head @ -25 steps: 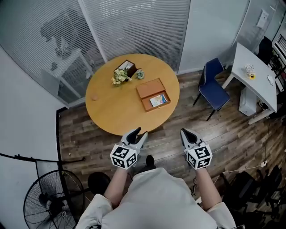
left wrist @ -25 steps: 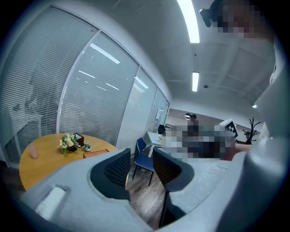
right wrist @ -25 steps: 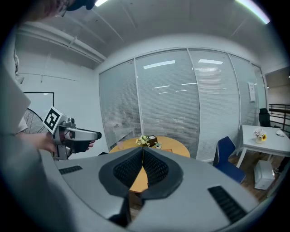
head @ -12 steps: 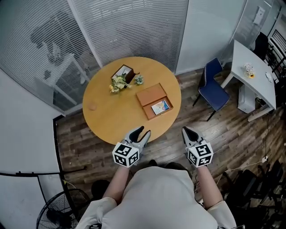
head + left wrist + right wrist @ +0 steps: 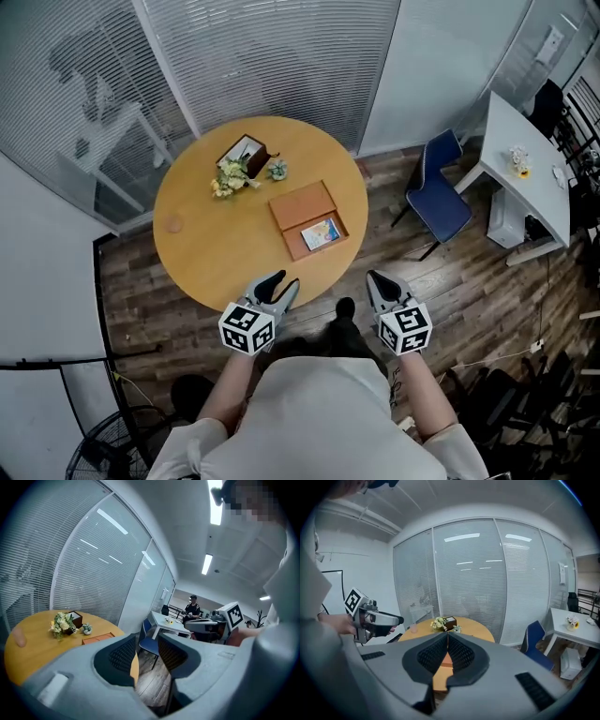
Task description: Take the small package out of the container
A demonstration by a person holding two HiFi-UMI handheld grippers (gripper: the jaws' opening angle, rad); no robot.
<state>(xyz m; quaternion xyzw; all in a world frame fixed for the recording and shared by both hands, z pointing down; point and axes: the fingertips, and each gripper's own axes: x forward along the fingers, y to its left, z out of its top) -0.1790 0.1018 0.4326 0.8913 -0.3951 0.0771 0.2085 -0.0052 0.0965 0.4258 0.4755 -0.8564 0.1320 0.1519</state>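
Round wooden table (image 5: 211, 248) in a glass-walled office with slatted blinds. Open wooden container (image 5: 302, 202) sits on table's right half. Small package (image 5: 321, 232), seemingly a blue-printed packet, lies in the half nearer the table's front edge. Left gripper (image 5: 281, 280) at that front edge, fingers partly open, nothing between them. Right gripper (image 5: 375, 277) just off table's front-right edge, above floor, fingertips meeting, empty. Both well apart from container.
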